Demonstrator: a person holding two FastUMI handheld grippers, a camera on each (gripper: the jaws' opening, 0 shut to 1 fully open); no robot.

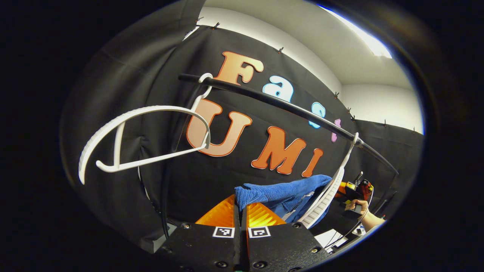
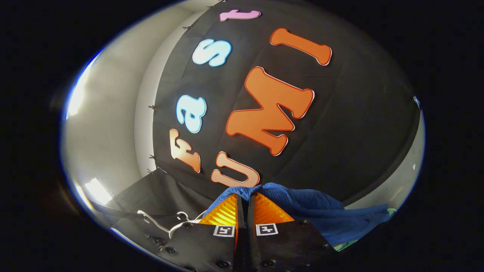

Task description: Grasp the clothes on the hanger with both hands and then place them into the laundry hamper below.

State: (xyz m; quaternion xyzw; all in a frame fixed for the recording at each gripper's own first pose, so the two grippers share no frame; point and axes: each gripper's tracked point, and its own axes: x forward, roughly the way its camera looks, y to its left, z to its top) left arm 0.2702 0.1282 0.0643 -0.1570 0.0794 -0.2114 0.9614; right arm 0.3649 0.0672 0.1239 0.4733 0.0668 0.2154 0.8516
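The blue ribbed garment (image 1: pixel 281 192) is pinched at one edge by the left gripper (image 1: pixel 241 206), fingers pressed together on it, and at the other by the right gripper (image 2: pixel 244 200). It drapes off a white hanger (image 1: pixel 327 194) on the black rail (image 1: pixel 280 104). Two hangers; one (image 1: pixel 140 139) is bare. Black cloth wall, white ceiling
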